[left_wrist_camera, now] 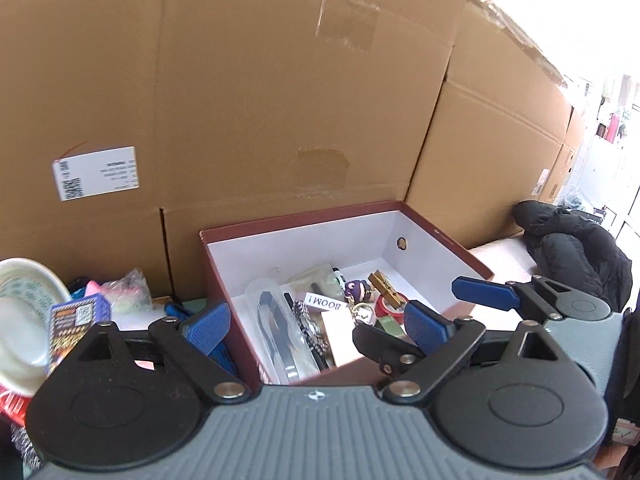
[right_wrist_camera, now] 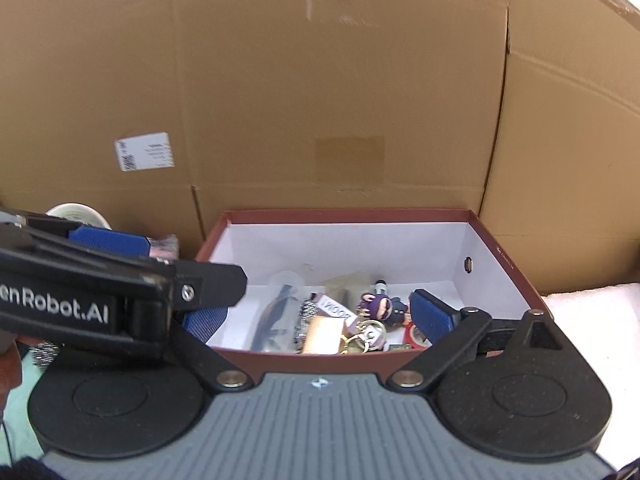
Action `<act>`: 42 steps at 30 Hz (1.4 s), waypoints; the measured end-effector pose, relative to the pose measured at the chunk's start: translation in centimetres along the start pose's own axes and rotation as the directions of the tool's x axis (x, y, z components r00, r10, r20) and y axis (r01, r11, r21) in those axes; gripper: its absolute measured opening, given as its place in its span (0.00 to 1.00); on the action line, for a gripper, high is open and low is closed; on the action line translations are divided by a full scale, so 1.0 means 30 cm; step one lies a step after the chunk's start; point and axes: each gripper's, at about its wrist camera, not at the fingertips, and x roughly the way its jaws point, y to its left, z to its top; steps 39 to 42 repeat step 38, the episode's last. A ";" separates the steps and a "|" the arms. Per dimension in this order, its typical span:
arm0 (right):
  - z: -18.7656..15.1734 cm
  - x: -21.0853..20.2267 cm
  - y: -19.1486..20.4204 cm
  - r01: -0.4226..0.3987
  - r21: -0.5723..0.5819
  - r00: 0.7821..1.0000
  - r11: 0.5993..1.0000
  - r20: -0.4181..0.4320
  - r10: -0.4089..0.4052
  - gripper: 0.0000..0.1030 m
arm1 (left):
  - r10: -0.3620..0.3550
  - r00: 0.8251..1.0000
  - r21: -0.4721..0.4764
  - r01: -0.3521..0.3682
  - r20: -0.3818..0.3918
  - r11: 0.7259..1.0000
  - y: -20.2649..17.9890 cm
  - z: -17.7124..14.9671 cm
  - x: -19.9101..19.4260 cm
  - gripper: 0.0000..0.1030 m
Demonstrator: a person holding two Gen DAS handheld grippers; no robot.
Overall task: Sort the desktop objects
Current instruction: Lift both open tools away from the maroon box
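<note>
Both jaws wide, empty | red box (right_wrist_camera: 504, 264): keychain figure (right_wrist_camera: 380, 304), tape roll (left_wrist_camera: 386, 306)

The left tongs (left_wrist_camera: 318, 322) fill the lower part of the left wrist view, blue pads spread wide with nothing pinched between them. The right tongs (right_wrist_camera: 318, 316) gape equally wide and empty. Each pair shows in the other's view, side by side, angled downward.
</note>
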 end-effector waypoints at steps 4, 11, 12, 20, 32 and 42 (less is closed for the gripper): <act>-0.016 -0.063 0.048 -0.005 -0.018 1.000 1.000 0.019 0.005 0.93 | 0.021 0.999 0.015 -0.021 0.029 1.000 -0.013 -0.036 -0.082 0.94; -0.060 -0.184 0.130 -0.003 -0.023 0.998 1.000 0.055 0.005 0.93 | 0.042 0.996 0.016 -0.044 0.074 0.999 -0.029 -0.105 -0.214 0.94; -0.068 -0.202 0.140 0.000 -0.023 0.998 1.000 0.061 0.001 0.93 | 0.048 0.995 0.023 -0.050 0.085 0.999 -0.034 -0.117 -0.231 0.96; -0.164 -0.333 0.200 0.050 -0.007 0.992 0.999 0.114 -0.049 0.96 | 0.103 0.981 0.043 -0.111 0.164 0.993 -0.097 -0.229 -0.320 1.00; -0.329 -0.426 0.206 0.166 0.038 0.982 0.985 0.083 -0.169 0.96 | 0.114 0.982 0.068 -0.126 0.149 0.990 -0.163 -0.366 -0.334 1.00; -0.350 -0.427 0.208 0.187 0.023 0.980 0.982 0.069 -0.188 0.96 | 0.109 0.986 0.052 -0.117 0.127 0.992 -0.162 -0.368 -0.329 1.00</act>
